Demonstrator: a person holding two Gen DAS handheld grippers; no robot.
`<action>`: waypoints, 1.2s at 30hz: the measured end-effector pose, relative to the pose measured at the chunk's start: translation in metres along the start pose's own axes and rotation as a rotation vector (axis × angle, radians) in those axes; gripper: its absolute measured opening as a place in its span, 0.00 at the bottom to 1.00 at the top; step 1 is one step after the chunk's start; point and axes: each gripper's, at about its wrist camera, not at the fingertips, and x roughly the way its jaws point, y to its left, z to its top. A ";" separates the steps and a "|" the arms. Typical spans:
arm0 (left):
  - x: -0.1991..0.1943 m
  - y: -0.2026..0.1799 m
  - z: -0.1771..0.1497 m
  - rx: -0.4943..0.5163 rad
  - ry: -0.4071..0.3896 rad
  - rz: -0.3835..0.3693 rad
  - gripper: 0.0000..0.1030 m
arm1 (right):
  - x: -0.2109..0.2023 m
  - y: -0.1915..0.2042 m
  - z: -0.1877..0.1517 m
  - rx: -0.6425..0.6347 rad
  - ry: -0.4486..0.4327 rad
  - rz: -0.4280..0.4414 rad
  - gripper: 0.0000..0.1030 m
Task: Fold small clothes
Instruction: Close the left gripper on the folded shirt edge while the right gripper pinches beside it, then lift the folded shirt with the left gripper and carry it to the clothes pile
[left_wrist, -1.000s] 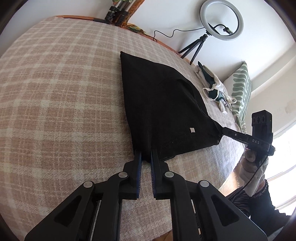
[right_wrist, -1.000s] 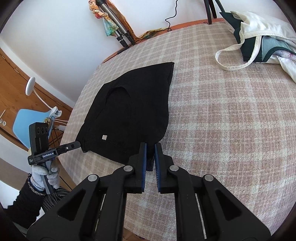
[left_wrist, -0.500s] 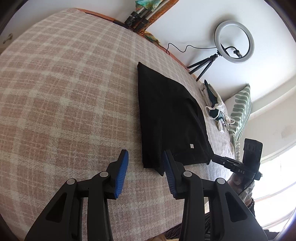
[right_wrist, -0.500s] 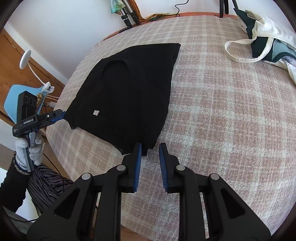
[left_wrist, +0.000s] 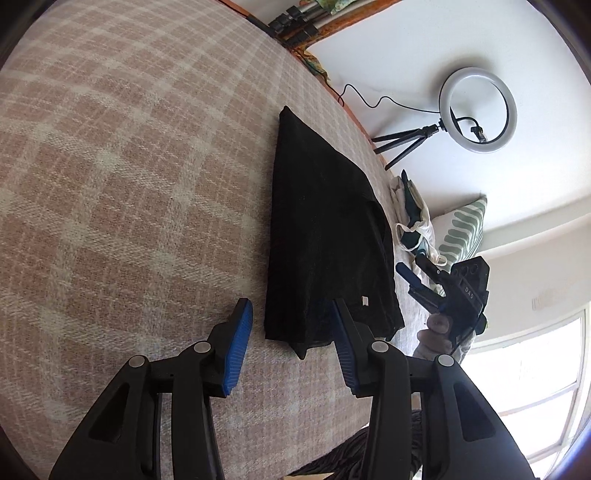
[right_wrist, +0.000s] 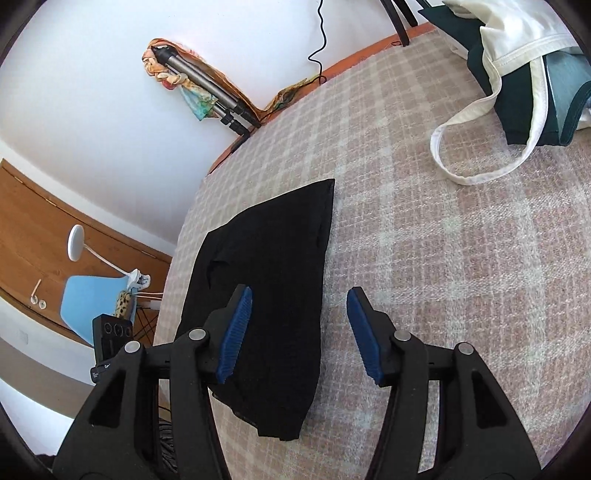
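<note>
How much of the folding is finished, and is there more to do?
Done: the black garment lies folded into a narrow strip on the plaid blanket. In hand: nothing; the left hand-held gripper and right hand-held gripper are both open above it. Left: maybe another fold across the strip, and the white and green clothes pile looks unfolded.

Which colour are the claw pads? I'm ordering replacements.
Blue pads, on black arms; clearest in the right wrist view.
</note>
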 end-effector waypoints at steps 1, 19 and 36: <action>-0.001 0.003 0.000 -0.011 -0.002 -0.007 0.40 | 0.006 -0.002 0.003 0.006 0.004 -0.008 0.55; 0.021 -0.009 0.004 -0.030 0.029 -0.094 0.38 | 0.058 -0.008 0.039 0.076 0.029 0.117 0.40; 0.022 -0.038 0.004 0.153 -0.023 0.043 0.07 | 0.073 0.028 0.054 0.015 0.020 0.069 0.08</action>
